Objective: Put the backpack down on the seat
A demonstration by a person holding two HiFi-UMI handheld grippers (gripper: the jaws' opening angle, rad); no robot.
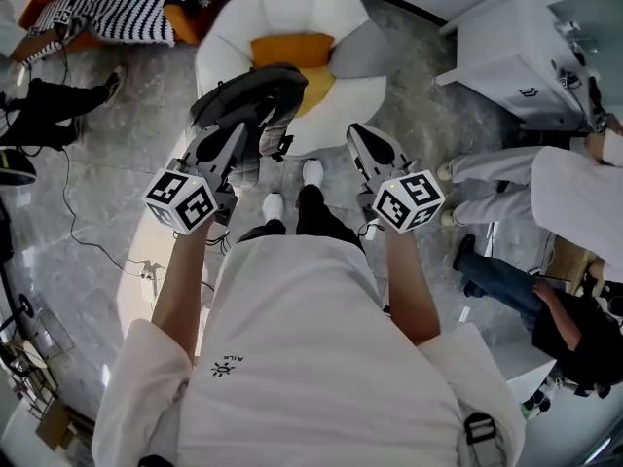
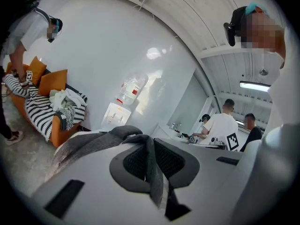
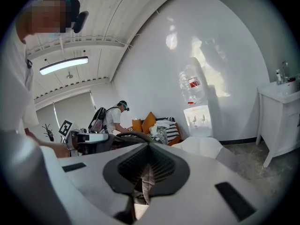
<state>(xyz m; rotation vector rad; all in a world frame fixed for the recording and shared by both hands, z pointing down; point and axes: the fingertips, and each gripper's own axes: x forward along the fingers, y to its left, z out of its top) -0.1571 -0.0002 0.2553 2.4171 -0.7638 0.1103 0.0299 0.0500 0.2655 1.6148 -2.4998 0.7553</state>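
A dark grey backpack (image 1: 248, 95) hangs over the front left of a white petal-shaped seat (image 1: 292, 13) that has an orange cushion (image 1: 292, 49) on it. My left gripper (image 1: 237, 136) is shut on the backpack's grey strap (image 2: 151, 158), which runs between its jaws in the left gripper view, with more grey fabric (image 2: 89, 144) spreading to the left. My right gripper (image 1: 362, 136) is held level to the right of the backpack, apart from it, in front of the seat. Its jaws look shut (image 3: 146, 172), with only a thin sliver showing between them.
An orange sofa with a striped blanket (image 1: 127, 10) stands at the back left, a white cabinet (image 1: 521, 52) at the back right. People stand close on the right (image 1: 574, 183) and left (image 1: 49, 100). A cable (image 1: 88, 246) trails over the floor. A water dispenser (image 3: 194, 111) stands by the wall.
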